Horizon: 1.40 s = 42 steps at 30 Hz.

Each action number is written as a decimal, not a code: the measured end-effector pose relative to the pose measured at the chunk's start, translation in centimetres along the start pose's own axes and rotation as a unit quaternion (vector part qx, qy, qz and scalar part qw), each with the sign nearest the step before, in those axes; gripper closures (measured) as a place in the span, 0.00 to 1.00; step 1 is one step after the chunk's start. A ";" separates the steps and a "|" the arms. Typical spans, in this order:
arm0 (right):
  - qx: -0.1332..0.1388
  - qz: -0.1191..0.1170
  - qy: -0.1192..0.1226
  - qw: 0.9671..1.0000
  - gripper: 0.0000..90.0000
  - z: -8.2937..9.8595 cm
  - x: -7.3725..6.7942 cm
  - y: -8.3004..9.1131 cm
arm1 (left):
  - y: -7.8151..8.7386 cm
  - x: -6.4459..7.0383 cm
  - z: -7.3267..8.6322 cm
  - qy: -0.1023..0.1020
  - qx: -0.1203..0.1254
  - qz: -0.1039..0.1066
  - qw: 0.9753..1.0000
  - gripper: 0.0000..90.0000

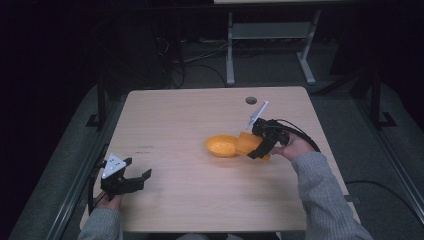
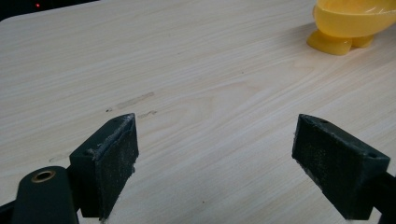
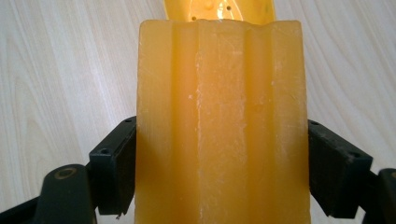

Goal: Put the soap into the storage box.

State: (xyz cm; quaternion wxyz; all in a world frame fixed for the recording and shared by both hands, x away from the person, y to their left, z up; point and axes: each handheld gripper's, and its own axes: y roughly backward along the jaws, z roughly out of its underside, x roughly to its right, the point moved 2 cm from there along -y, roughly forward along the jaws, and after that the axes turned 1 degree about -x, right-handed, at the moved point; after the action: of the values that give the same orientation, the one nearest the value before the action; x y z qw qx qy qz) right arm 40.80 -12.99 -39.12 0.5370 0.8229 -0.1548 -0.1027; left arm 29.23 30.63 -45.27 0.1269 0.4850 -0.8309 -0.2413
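Note:
An orange ridged block (image 1: 248, 144) is clamped between the jaws of my right gripper (image 1: 260, 148), right of the table's middle. In the right gripper view the block (image 3: 222, 121) rises between both black jaws, which press its sides. Its far end reaches the rim of a yellow-orange bowl (image 1: 222, 145) that stands on the table; whether they touch I cannot tell. The bowl (image 2: 353, 21) stands on short feet at the top right of the left gripper view. My left gripper (image 1: 134, 178) rests low near the front left corner, open, with bare wood between its jaws (image 2: 215, 163).
The light wooden table (image 1: 175, 120) has a round cable hole (image 1: 251, 100) near its far edge. Behind the table, a white desk frame (image 1: 270, 40) stands on dark floor. Cables trail from both grippers.

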 end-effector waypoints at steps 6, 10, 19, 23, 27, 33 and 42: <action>0.012 -0.009 0.003 1.000 0.23 -1.1 0.5 -0.1 | 0.0 0.0 0.0 0.000 0.000 0.000 1.000 0.15; 0.002 -0.004 0.007 1.000 0.23 -1.8 0.7 -0.1 | 0.0 0.0 0.0 0.001 0.000 0.001 1.000 0.15; -0.001 -0.009 0.031 0.999 0.23 -4.2 0.8 -0.1 | 0.0 0.1 -0.1 0.002 0.003 0.002 1.000 0.15; -0.003 -0.011 0.044 0.999 0.23 -5.4 0.8 -0.2 | 0.0 0.0 -0.1 0.002 0.002 0.001 1.000 0.15; -0.010 -0.006 0.053 0.999 0.23 -6.1 0.7 -0.3 | 0.0 0.0 -0.1 0.002 0.002 0.002 1.000 0.15; 0.006 -0.013 0.058 0.998 0.23 -6.8 0.7 0.0 | 0.0 0.0 -0.1 0.004 0.003 0.002 1.000 0.15; 0.000 -0.019 0.063 0.998 0.23 -7.3 0.8 -0.9 | 0.0 0.1 -0.1 0.002 0.003 0.002 1.000 0.15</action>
State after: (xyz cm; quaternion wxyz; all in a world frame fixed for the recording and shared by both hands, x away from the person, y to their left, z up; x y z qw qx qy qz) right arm 44.11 -6.71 -37.04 0.5435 0.8305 -0.1051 -0.0613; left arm 29.23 30.57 -45.22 0.1278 0.4844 -0.8322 -0.2377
